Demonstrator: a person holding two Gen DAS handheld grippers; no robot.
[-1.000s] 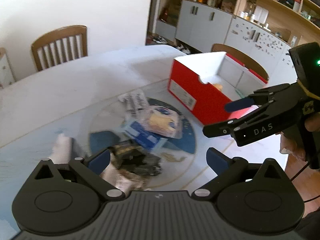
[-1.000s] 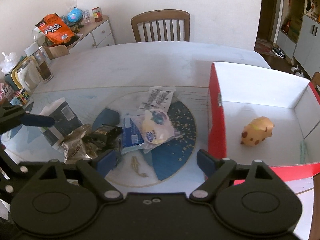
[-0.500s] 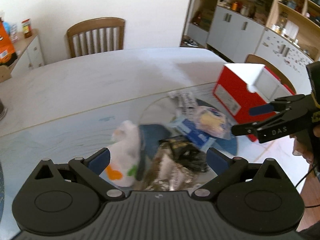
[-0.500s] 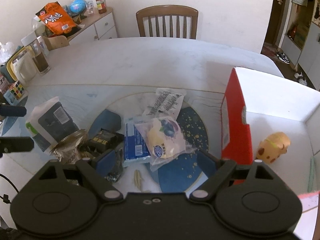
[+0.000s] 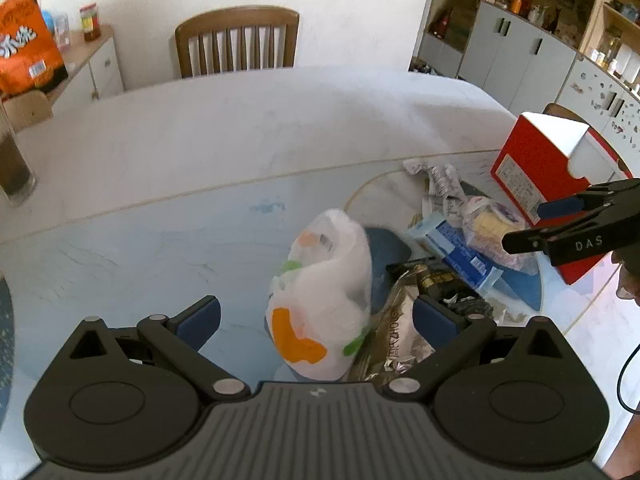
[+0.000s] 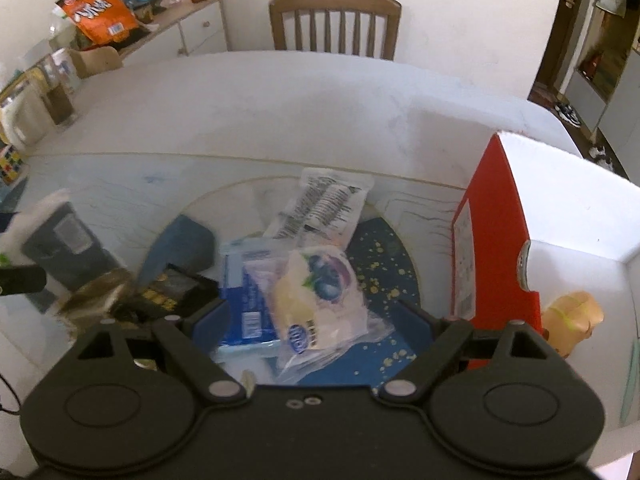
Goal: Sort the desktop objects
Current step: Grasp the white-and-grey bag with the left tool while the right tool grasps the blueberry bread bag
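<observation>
A pile of packets lies on the round blue mat (image 6: pixel 384 272). My left gripper (image 5: pixel 316 320) is open, and a white pack with orange and green marks (image 5: pixel 324 292) stands between its fingers, not gripped. To its right lie a silvery snack bag (image 5: pixel 396 336) and a black packet (image 5: pixel 448 284). My right gripper (image 6: pixel 314 320) is open just above a clear bread bag (image 6: pixel 316 292), which rests on a blue pack (image 6: pixel 244 280). A white printed sachet (image 6: pixel 324 204) lies behind them. The red box (image 6: pixel 496 232) at the right holds a yellow toy animal (image 6: pixel 572 316).
A wooden chair (image 5: pixel 236 44) stands at the table's far side. A glass of dark drink (image 5: pixel 14 168) is at the left edge, near a kettle (image 6: pixel 16 124) and a colour cube (image 6: pixel 10 164). A sideboard holds an orange snack bag (image 6: pixel 98 10). Cabinets (image 5: pixel 516 60) stand at the right.
My left gripper has swung left from the red box until the white pack sits between its fingers. My right gripper has moved from the box down over the bread bag.
</observation>
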